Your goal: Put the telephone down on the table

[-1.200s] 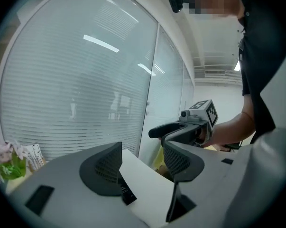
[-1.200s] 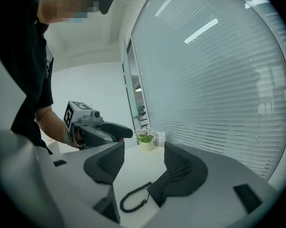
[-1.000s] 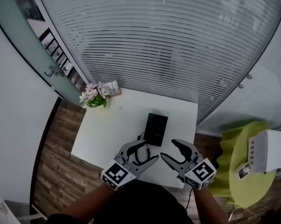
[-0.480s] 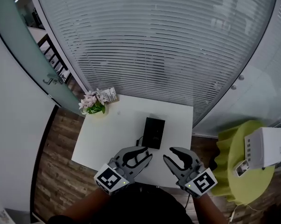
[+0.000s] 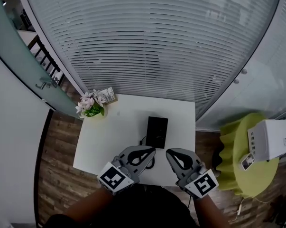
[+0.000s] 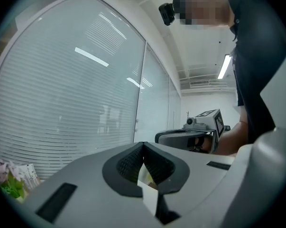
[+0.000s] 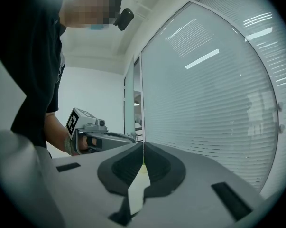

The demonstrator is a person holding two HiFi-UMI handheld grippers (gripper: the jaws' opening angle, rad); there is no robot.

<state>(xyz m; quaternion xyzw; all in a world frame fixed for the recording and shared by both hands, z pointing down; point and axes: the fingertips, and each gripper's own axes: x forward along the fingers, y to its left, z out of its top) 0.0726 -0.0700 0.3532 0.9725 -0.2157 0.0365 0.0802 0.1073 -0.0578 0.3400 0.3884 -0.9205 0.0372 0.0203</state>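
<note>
Telephone [image 5: 157, 131] lay on the desk [image 5: 109, 127]. The left gripper [image 5: 151, 151] and right gripper [image 5: 169, 152] had just closed their jaws on nothing; best withdrawn clear.

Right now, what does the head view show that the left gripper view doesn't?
Only the head view: the black telephone lying flat on the white table, and a white box on a green-draped stand at right. Only the left gripper view: ceiling lights and the head camera seen from below. Both: the slatted blinds, the flowers, and the left tongs and right tongs, which have just closed with nothing between them.
</note>
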